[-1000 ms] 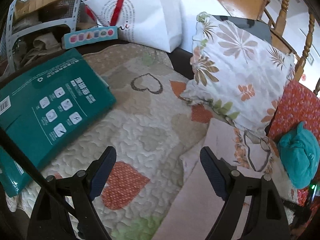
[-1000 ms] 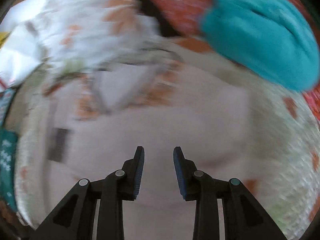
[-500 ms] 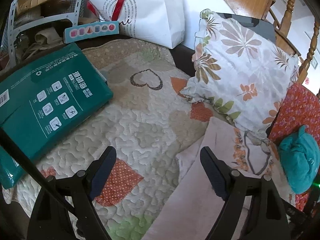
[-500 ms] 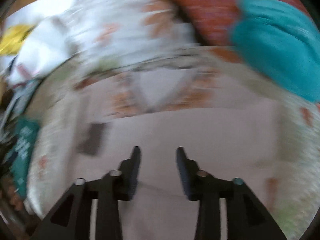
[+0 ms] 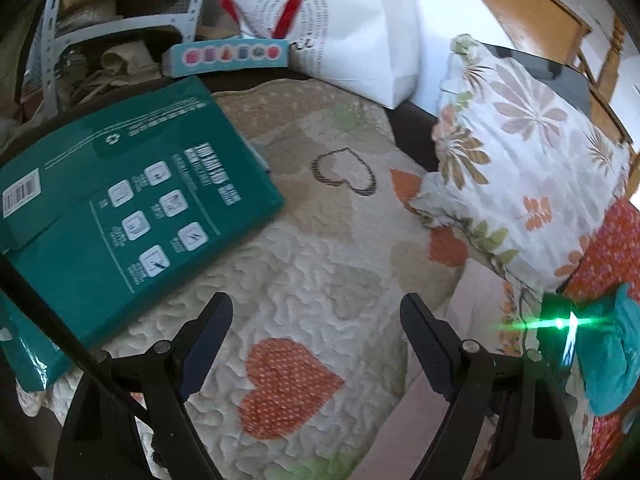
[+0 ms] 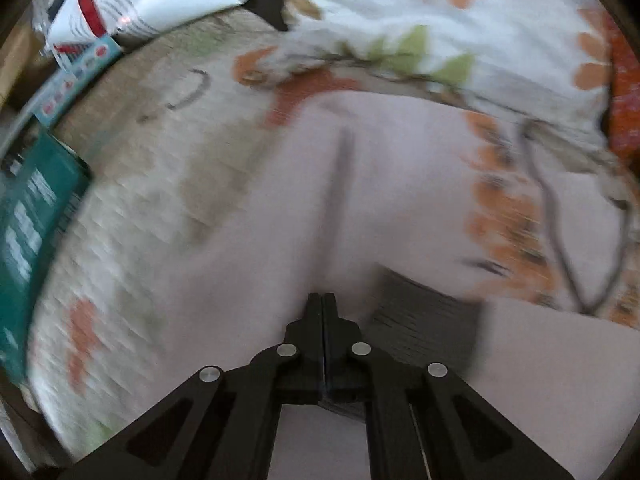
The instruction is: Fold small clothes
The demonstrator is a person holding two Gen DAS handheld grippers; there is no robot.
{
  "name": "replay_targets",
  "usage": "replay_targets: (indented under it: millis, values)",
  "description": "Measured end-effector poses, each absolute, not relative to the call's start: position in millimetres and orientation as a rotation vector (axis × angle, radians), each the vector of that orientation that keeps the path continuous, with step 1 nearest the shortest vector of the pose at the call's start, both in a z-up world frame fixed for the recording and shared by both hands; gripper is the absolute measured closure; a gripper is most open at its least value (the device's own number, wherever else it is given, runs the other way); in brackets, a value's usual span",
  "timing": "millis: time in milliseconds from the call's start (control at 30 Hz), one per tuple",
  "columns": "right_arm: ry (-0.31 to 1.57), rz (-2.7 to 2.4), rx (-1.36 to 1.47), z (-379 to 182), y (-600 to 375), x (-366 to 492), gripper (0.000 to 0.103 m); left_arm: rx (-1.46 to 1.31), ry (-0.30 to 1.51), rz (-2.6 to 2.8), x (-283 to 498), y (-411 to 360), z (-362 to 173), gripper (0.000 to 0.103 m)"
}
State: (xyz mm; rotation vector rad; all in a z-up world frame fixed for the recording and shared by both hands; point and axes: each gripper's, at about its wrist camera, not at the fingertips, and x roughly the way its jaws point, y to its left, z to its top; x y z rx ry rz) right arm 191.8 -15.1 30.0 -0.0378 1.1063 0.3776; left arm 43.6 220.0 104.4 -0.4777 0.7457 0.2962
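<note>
A pale pink garment (image 6: 280, 208) with an orange floral print lies flat on the heart-patterned quilt (image 5: 304, 256). My right gripper (image 6: 322, 300) is shut, and its tips pinch the pink cloth where a long crease runs up from them. A dark grey patch (image 6: 424, 316) sits just right of the tips. My left gripper (image 5: 316, 336) hangs open over bare quilt, above an orange heart. The garment's edge (image 5: 404, 440) lies under its right finger. A bunched teal cloth (image 5: 612, 360) rests on the red cushion at the far right.
A large green box (image 5: 120, 216) lies on the quilt's left side. A floral pillow (image 5: 532, 168) leans at the back right. A white paper bag (image 5: 352, 32) and a small blue box (image 5: 228, 56) stand behind. A red patterned cushion (image 5: 608, 248) borders the right.
My right gripper swept left across the pink garment, away from the teal cloth, and its jaws closed on the cloth. The left gripper shifted slightly over the quilt and stayed open.
</note>
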Motion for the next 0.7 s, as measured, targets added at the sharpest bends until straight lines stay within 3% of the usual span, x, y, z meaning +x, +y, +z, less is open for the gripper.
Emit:
replay_targets:
  millis: [167, 233, 300, 367, 533, 667, 700]
  values:
    - [1.069, 0.424, 0.06, 52.4, -17.4, 178.3, 0.1, -0.496, 0.732, 0.324, 32.5, 238.5, 106.6, 0.018]
    - [1.071, 0.472, 0.042, 65.5, -25.1, 148.8, 0.091, -0.499, 0.724, 0.34, 27.3, 246.0, 108.3, 0.018]
    - [1.072, 0.545, 0.014, 73.6, -28.1, 113.2, 0.049, -0.518, 0.72, 0.357, 22.6, 253.7, 109.7, 0.018]
    - [1.082, 0.631, -0.006, 74.6, -27.5, 71.4, 0.039, -0.548, 0.712, 0.365, 17.1, 261.2, 111.0, 0.018]
    - [1.112, 0.76, -0.142, 48.8, -1.0, -22.2, 0.033, -0.597, 0.704, 0.392, 3.9, 273.5, 110.0, 0.018]
    - [1.016, 0.696, -0.317, 29.8, 27.9, -56.7, 0.033, -0.616, 0.714, 0.406, -1.4, 275.9, 104.8, 0.018]
    - [0.993, 0.667, -0.362, 27.3, 33.1, -59.6, 0.042, -0.615, 0.714, 0.408, -2.1, 275.5, 104.5, 0.018]
